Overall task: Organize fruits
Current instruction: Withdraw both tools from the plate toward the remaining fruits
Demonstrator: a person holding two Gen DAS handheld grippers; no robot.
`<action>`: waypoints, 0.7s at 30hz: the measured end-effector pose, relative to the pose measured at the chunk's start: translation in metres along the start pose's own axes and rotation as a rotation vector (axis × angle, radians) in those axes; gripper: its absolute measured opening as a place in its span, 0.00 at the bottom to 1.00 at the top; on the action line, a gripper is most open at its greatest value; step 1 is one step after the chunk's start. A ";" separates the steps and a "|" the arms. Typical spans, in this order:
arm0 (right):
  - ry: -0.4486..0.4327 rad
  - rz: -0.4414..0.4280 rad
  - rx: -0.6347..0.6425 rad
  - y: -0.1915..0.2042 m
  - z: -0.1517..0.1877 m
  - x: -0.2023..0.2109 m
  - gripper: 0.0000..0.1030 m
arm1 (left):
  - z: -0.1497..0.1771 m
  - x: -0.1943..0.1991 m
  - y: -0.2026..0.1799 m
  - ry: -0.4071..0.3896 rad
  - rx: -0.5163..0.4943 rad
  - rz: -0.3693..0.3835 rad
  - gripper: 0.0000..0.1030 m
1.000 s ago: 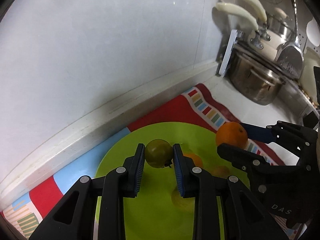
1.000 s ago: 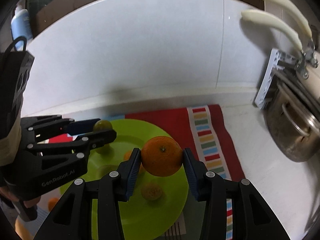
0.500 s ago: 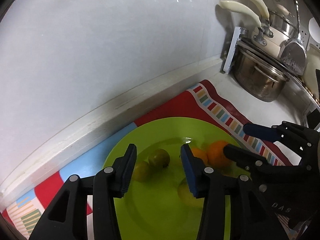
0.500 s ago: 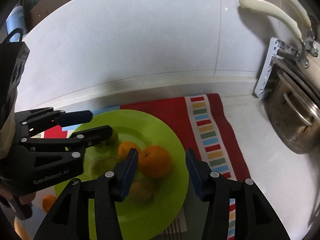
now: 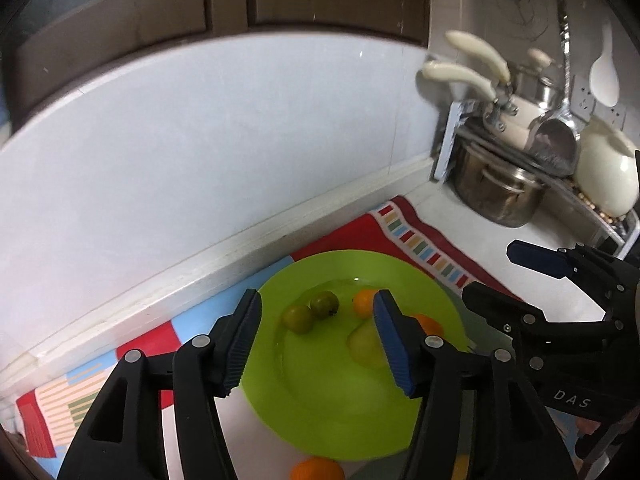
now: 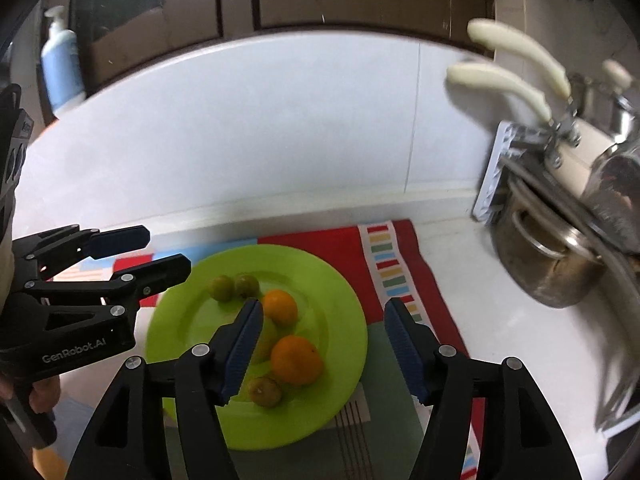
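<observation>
Green plate (image 6: 344, 364) now carries both fruits that were in the jaws 1 second ago. Left gripper (image 5: 316, 340) had a small green fruit clamped then; its jaws have just been opening and now stand roughly half apart with nothing pressed between the pads. That green fruit (image 5: 325, 305) sits on the plate ahead of the left gripper's fingertips, touching or just beside a 2nd green fruit (image 5: 298, 319). Right gripper (image 6: 322, 350) had an orange held; its jaws have just been opening too, about half apart, empty. Released orange (image 6: 296, 359) lies on the plate, seen between the right fingertips but below them, pads not on it. A smaller orange (image 6: 280, 307) sits just beyond the right gripper's left fingertip, and 1 more green fruit (image 6: 264, 391) lies nearer the camera, just beside the left finger. A pale yellow-green fruit is partly hidden behind that finger; can't tell what kind.

Both grippers have pulled up and back from the plate compared with half a second ago; more of the wall and cabinets show.

Meaning: 2 drops done, both tools free. Judging by the left view, at least 1 orange fruit (image 5: 318, 469) is off the plate, below the left gripper near the camera on the striped mat (image 6: 394, 264), so the job looks unfinished. Next reach probably goes there.
</observation>
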State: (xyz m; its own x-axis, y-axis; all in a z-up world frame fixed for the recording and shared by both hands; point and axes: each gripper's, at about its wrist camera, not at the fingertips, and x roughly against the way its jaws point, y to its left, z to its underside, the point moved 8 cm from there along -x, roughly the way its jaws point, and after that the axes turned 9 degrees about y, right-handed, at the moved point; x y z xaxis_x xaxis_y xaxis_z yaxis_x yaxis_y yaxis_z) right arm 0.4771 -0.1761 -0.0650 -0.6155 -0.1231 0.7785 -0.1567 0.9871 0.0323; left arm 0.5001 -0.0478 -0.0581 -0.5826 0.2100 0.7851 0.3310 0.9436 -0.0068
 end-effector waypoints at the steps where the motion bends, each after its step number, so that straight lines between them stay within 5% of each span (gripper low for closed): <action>1: -0.009 0.000 0.001 0.001 0.000 0.007 0.65 | 0.001 0.010 -0.001 -0.014 -0.001 -0.001 0.58; 21: -0.172 0.083 0.005 -0.001 0.036 0.133 0.75 | 0.049 0.128 -0.046 -0.164 -0.024 0.007 0.72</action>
State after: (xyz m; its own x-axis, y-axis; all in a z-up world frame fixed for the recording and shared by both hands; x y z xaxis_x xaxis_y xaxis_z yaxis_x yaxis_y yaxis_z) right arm 0.3677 -0.1972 0.0165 -0.7491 -0.0573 0.6600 -0.1033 0.9942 -0.0309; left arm 0.3742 -0.0521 0.0121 -0.6928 0.2574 0.6736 0.3520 0.9360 0.0044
